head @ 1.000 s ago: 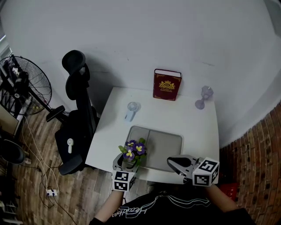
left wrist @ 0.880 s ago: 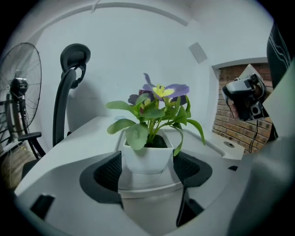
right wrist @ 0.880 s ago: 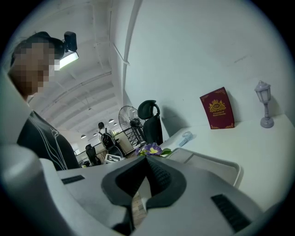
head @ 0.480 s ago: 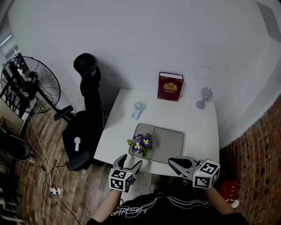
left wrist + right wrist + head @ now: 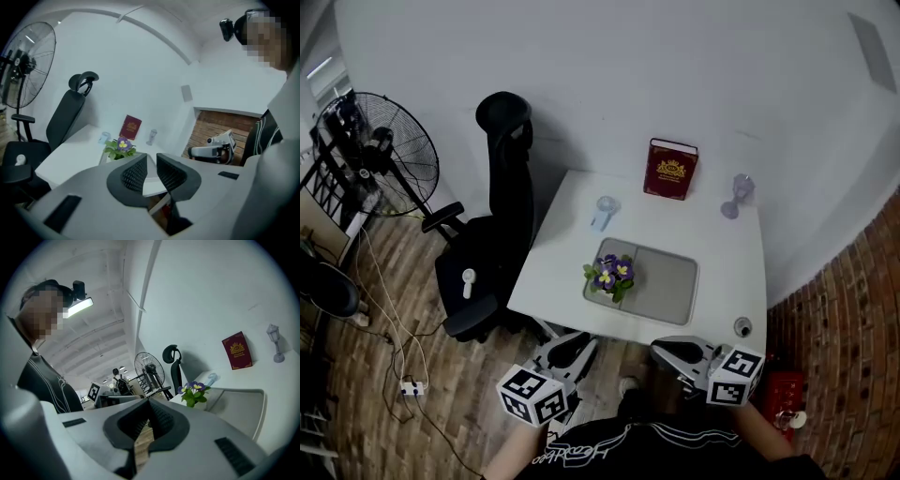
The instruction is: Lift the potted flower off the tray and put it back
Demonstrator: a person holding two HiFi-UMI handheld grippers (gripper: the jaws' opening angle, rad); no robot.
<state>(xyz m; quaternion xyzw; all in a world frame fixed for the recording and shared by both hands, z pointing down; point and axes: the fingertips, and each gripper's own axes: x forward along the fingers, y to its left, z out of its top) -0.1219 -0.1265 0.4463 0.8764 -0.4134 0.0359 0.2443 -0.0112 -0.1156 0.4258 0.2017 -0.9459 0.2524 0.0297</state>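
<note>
The potted flower (image 5: pixel 610 276), gripped a second ago, now stands free on the left end of the tray (image 5: pixel 661 286), with both grippers drawn back past the near edge of the table (image 5: pixel 712 253), likely because the put-back is done. The left gripper (image 5: pixel 579 343) is closing its jaws on nothing; the right gripper (image 5: pixel 664 348) has its jaws together, empty. The leaves (image 5: pixel 598 282) hide the pot.

An office-like room: a black swivel chair (image 5: pixel 511 206), a pedestal fan (image 5: pixel 389 141), a white desk (image 5: pixel 722 267), wood-plank floor (image 5: pixel 375 375).

Matt white table (image 5: pixel 712 246), matt grey tray (image 5: pixel 667 283), wood-plank floor (image 5: pixel 389 286), rough red brick wall (image 5: pixel 855 298)
</note>
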